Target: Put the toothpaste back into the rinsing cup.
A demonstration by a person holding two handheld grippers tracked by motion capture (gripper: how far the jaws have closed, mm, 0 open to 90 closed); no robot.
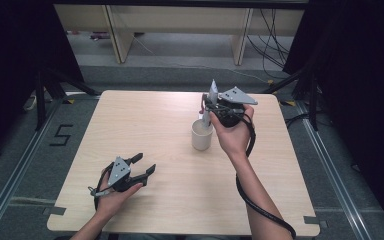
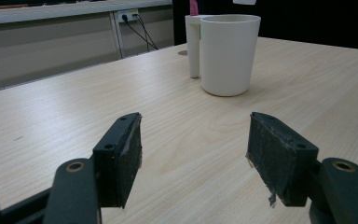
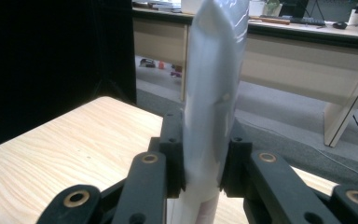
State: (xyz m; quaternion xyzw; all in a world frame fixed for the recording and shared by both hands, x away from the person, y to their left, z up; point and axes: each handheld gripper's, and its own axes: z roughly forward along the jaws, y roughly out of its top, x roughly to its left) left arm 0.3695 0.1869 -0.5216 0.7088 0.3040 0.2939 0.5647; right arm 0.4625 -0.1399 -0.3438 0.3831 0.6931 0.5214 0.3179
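The place was a lab or office workroom set up for recording. A bare light-wood surface [image 1: 145,120] stood on grey carpet between black curtains [image 1: 15,60], with floor rails [image 1: 10,185] and a taped number five [image 1: 61,135] beside it. Behind it ran long pale desks [image 1: 180,22] with loose cables [image 1: 272,40] beneath, a wall socket [image 2: 127,15], and a keyboard [image 3: 303,20] on a farther desk.

Left gripper [image 1: 144,165] rests low in the left hand [image 1: 111,196], jaws apart (nothing between). Right gripper [image 1: 211,102] raised, jaws clamped.
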